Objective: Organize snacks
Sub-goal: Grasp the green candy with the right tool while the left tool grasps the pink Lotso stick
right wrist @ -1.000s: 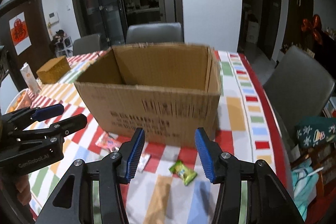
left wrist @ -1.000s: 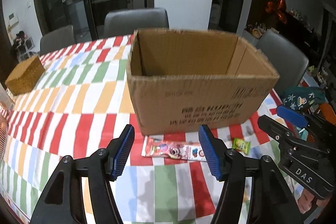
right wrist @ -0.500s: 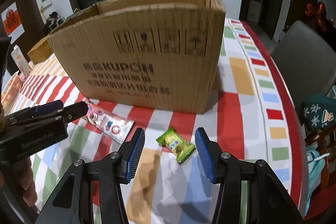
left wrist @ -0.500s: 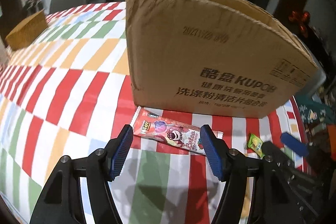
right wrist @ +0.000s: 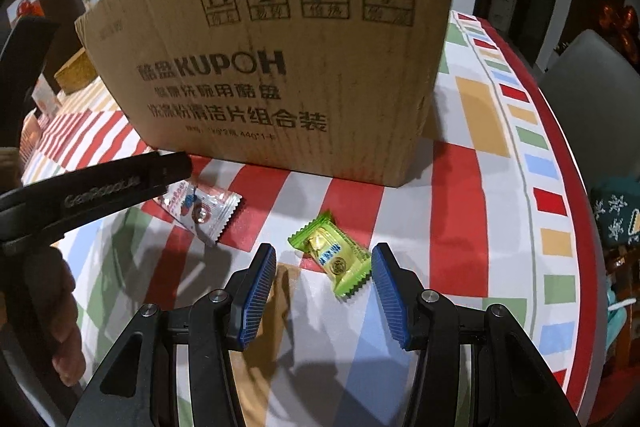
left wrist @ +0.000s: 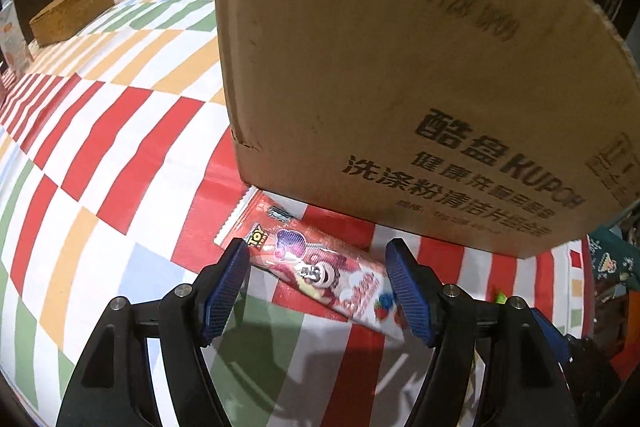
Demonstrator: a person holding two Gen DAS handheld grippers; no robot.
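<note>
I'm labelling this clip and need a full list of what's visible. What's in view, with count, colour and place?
cardboard box: one, brown, printed, on the table behind the snacks
long snack packet: one, red and white, flat before the box, between the left jaws
small candy: one, green, flat, between the right jaws
tablecloth: one, red, white, orange, green and blue blocks
woven box: one, tan, far left on the table
chairs: two, grey, by the table
left gripper: black, blue pads, jaws opening, untouched packet between
right gripper: black, blue pads, open
</note>
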